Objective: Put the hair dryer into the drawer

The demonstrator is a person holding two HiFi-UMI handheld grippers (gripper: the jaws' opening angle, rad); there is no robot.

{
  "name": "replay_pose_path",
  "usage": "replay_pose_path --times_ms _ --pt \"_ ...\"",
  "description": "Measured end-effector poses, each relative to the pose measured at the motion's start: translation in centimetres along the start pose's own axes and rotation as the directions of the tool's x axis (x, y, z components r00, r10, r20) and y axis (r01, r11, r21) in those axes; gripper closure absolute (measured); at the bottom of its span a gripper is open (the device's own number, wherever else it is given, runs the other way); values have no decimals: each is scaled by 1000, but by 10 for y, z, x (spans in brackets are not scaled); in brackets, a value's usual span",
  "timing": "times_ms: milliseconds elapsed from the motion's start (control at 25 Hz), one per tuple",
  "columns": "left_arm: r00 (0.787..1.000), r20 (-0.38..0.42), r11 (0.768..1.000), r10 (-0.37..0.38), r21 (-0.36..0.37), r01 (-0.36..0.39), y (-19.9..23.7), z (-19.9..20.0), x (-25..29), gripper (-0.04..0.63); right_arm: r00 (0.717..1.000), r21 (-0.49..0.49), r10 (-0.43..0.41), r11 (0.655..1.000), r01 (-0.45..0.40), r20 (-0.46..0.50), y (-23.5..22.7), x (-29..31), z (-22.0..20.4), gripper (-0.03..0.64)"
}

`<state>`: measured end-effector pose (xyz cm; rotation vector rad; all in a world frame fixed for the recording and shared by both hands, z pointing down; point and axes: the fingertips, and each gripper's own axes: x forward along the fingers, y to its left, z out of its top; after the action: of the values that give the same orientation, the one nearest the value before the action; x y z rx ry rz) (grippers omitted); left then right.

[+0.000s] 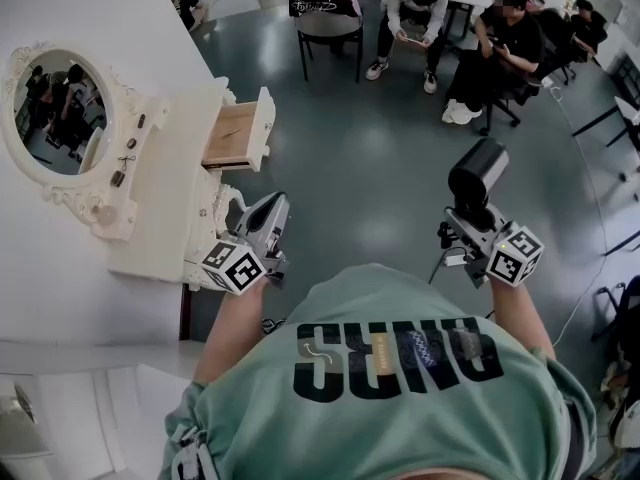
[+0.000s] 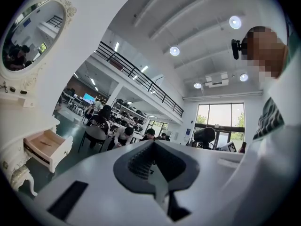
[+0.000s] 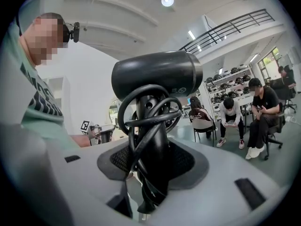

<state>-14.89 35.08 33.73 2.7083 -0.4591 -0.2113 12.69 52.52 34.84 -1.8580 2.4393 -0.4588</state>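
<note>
Right gripper (image 1: 468, 236) is clamped on the handle of the hair dryer (image 3: 157, 79), so the dryer stands just above its jaws, well apart from the drawer (image 1: 238, 133). Ahead of this gripper lies a broad stretch of bare floor (image 1: 370, 158). Seated people (image 1: 410, 8) on chairs line its far side, well beyond the tips. The drawer stands pulled out of the white dressing table (image 1: 165, 198), far off to this gripper's left and somewhat ahead, its front panel jutting over the floor. The left gripper (image 1: 272, 213) sits just beside the table's carved front corner, with the drawer a little ahead of its tips and the oval mirror (image 1: 60, 113) off to its left. Its jaws are pressed together with nothing between them.

Both forearms reach forward from the body, and both grippers are held about level with their marker cubes toward the person.

The dryer is black and upright, its barrel lying crosswise above the jaws. Its black cord (image 3: 146, 121) is looped around the handle.
</note>
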Motion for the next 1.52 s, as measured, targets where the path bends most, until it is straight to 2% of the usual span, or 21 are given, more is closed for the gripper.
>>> replay_pose_path --times_ms 280,520,760,960,1200,1520 --pt "1000 -12 1000 -15 0 15 -26 -22 35 586 1000 -18 9 1000 -9 -3 -23 -28 -7 434" --pt "997 -46 998 -56 -9 55 -55 -44 77 586 1000 -12 -16 1000 16 -8 -54 -61 -15 434" --pt "995 -77 997 -69 -23 67 -45 -52 104 586 999 22 -44 999 44 -3 -81 -57 -20 434" --pt "993 -90 996 -74 -47 70 -2 -50 128 586 998 35 -56 998 56 -16 -102 -14 -18 434" --pt "986 -96 988 -139 -86 131 88 -41 183 586 994 21 -110 994 110 -21 -136 68 -3 434" --pt "961 -124 967 -248 -93 237 228 27 287 586 982 30 -188 982 188 11 -191 221 62 434"
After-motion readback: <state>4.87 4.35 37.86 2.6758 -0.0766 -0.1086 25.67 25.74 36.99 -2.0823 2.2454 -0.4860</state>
